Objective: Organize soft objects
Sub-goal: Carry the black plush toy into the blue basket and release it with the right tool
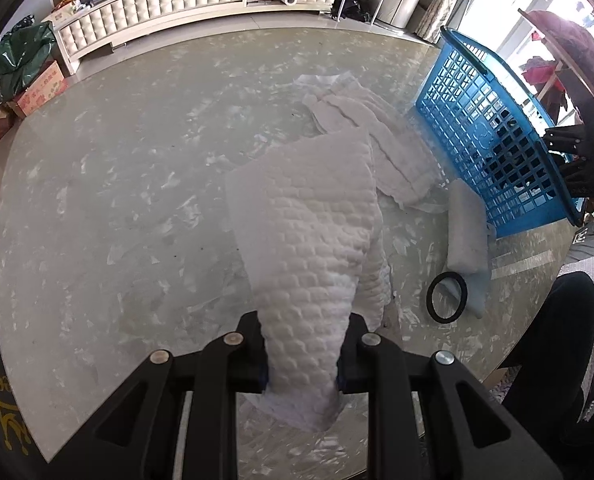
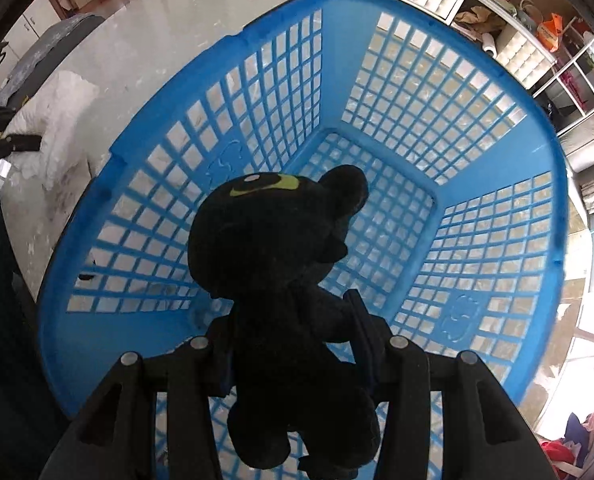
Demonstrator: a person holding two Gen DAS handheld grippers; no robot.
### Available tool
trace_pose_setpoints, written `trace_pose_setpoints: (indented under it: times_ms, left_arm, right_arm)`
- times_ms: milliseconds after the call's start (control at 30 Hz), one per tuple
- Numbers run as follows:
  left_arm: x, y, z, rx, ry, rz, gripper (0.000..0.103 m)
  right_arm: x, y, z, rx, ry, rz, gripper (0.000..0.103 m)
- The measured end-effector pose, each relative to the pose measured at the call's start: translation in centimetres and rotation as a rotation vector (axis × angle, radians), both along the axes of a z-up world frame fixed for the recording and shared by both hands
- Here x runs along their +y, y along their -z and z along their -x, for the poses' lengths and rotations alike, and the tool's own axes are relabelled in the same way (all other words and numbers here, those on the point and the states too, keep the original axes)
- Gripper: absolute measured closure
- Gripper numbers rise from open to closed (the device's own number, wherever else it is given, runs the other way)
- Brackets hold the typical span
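My left gripper (image 1: 301,350) is shut on a white quilted cloth (image 1: 313,240) and holds it up over the glass table (image 1: 97,200). More white cloth (image 1: 377,136) lies flat beyond it, next to a tilted blue lattice basket (image 1: 493,136). A pale blue rolled towel (image 1: 467,236) lies by the basket. My right gripper (image 2: 293,340) is shut on a black plush toy (image 2: 273,248) with a yellow eye patch and holds it over the open mouth of the blue basket (image 2: 417,128). The right gripper also shows at the basket's rim in the left wrist view (image 1: 569,152).
A black ring (image 1: 447,298) lies on the table near the towel. A white padded cabinet (image 1: 177,4) stands beyond the table. A green bag (image 1: 21,56) and cardboard boxes (image 1: 41,92) stand at far left. A dark chair (image 1: 557,340) is at right.
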State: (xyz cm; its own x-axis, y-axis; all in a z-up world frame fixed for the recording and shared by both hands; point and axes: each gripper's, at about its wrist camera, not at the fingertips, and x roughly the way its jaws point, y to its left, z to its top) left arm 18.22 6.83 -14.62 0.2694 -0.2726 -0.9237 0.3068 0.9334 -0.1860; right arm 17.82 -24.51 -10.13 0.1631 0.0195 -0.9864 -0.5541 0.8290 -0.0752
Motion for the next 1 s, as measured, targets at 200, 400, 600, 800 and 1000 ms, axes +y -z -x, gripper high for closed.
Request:
trace_pose_setpoints:
  times_ms: [200,400,600,800,1000]
  left_arm:
    - [-0.2,0.1,-0.2,-0.003,0.005,0.001,0.082]
    - [-0.1,0.1,-0.1,-0.005,0.006,0.001,0.082]
    - [0.1,-0.1,0.0,-0.009,0.007,0.009,0.082]
    - [0.4,-0.3,0.4,-0.013,0.008,0.021,0.082]
    - [1.0,-1.0,0.9,-0.028,0.007,0.028,0.082]
  right_arm:
    - [0.8,0.9,0.0,0.006,-0.005,0.004,0.057]
    - [1.3,1.2,0.4,-0.001,-0.009,0.036,0.047]
    - [2.1,0.9,0.9,-0.015,-0.015,0.045,0.022]
    - [3.5,0.9,0.8,-0.019,-0.019,0.067,0.021]
    - [3.8,0.4,0.9,-0.034,-0.001,0.078,0.019]
